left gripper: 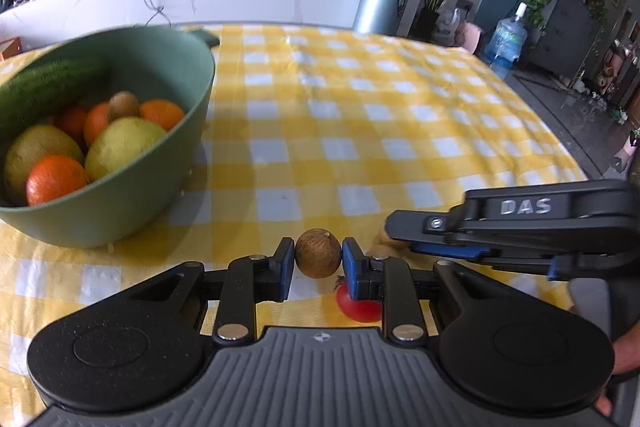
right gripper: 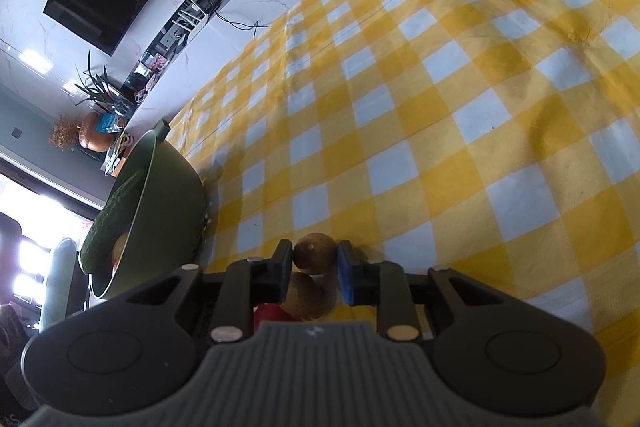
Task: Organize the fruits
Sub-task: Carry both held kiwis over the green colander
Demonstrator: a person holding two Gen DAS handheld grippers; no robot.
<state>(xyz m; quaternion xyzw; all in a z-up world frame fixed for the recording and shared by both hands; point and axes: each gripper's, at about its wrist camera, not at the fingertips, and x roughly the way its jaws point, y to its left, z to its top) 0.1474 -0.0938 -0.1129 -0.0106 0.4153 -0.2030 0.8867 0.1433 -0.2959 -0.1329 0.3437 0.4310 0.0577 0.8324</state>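
While the green bowl [left gripper: 132, 163] sits over on the left of the counter [left gripper: 360, 115], it's already pretty loaded: a cucumber [left gripper: 48, 87] leaning along the far wall, a few oranges [left gripper: 54, 179], a pear [left gripper: 120, 147] and a couple of brown kiwis [left gripper: 124, 103] piled in there. The counter has a yellow and white checked cloth on it, and most of the middle and right part is bare cloth.

Moving right, the left tool [left gripper: 318, 259] is clenched on a small round brown fruit [left gripper: 318, 254], pads pressing it from both sides, close in front of the bowl's near wall. Just below it there's a red tomato [left gripper: 358, 307] lying on the cloth, partly hidden behind the tool's right finger.

Further right, the right tool [right gripper: 314, 259] comes in sideways across the left camera's view, really close to the left one, so things are crowded down there. From its own camera it's clamped on another brown fruit [right gripper: 315, 253], with a second brown one [right gripper: 306, 297] right behind it and a bit of the tomato [right gripper: 274, 313] peeking out under the frame. A yellowish thing sits under its tip in the left view, can't tell what it is. The bowl [right gripper: 160, 211] is off to its left side.
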